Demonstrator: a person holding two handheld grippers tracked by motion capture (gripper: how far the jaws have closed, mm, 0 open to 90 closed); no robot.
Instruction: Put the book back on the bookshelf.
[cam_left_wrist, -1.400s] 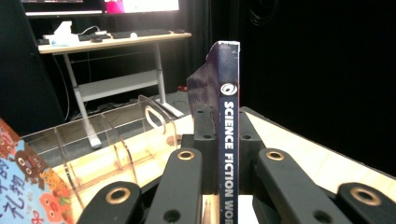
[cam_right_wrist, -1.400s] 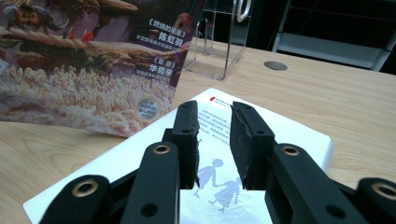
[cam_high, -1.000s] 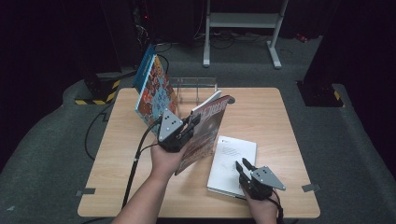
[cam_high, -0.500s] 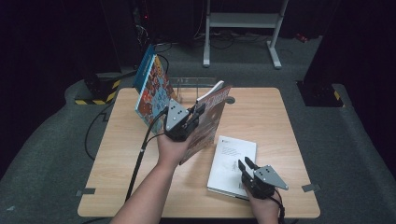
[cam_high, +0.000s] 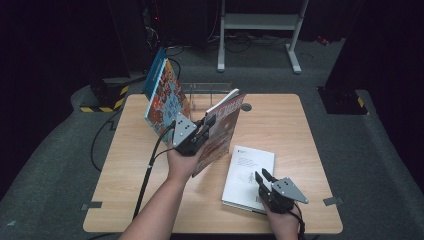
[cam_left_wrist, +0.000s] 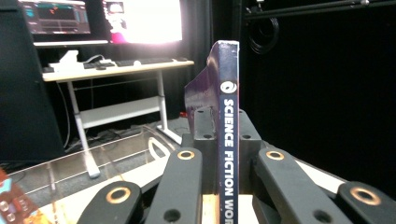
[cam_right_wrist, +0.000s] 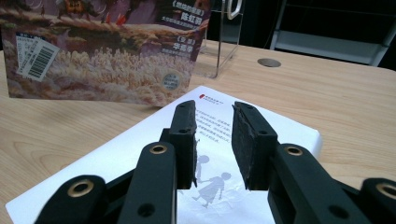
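1. The left gripper (cam_high: 204, 129) has its jaws clamped shut on the spine edge of a paperback, the science fiction book (cam_high: 220, 131) — in the left gripper view the spine (cam_left_wrist: 228, 140) stands upright between the two black jaws, which press it from both sides.
2. The right gripper (cam_high: 263, 177) hovers low over a white book (cam_high: 248, 176) lying flat at the front right of the bench (cam_high: 300, 130). Its jaws stand partly apart with nothing between them, and they have just been closing a little.
3. The held book is upright near the middle of the bench, its lower edge close to the wood, just in front of a clear acrylic rack (cam_high: 206, 90). A colourful book (cam_high: 167, 102) already leans at the rack's left end.
4. To do this step well, I judge the spine should stay vertical and the grip firm while the book goes back into a free slot — a tilt would let the cover catch on a divider or knock the leaning book.
5. The high view gives the layout of rack, books and both hands. The left gripper view gives the spine lettering and the squareness of the grip; the right gripper view shows the held book's back cover (cam_right_wrist: 102, 56) and the pad gap.
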